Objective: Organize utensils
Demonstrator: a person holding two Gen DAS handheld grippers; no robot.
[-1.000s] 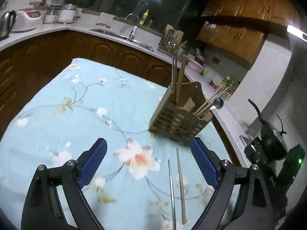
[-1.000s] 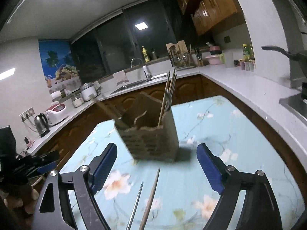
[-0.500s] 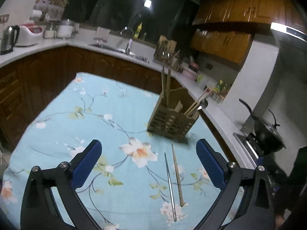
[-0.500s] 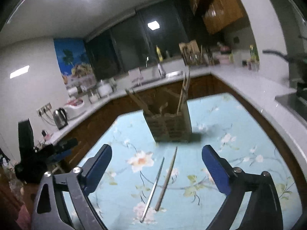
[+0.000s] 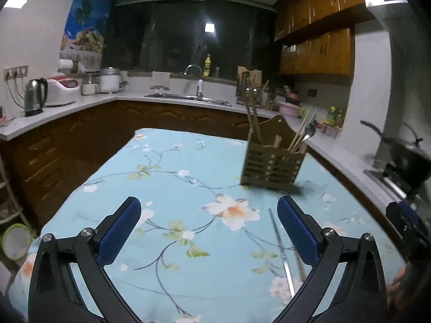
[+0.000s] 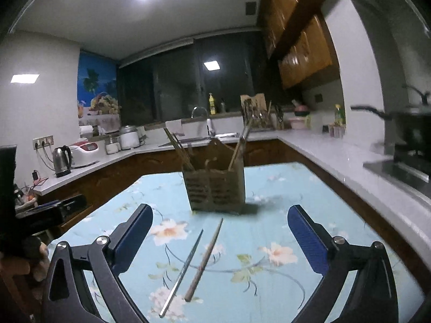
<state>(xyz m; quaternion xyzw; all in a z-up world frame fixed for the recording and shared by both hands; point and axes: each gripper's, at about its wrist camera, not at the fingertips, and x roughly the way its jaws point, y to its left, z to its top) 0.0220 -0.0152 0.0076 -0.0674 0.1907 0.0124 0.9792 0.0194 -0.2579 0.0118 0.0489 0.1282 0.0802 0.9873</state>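
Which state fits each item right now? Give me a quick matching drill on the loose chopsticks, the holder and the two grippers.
Column 1:
1. silver metal chopstick
2. brown wooden chopstick
3. slatted wooden utensil holder
4. right gripper

Column 2:
A. standing upright, utensils inside
B. open, holding nothing
C. flat on cloth, left of its neighbour
D. flat on cloth, right of its neighbour

Pairs: 1-C, 2-D, 3-A, 4-B

wooden chopstick [image 5: 299, 265] half hidden behind left fingers [image 5: 297, 232]
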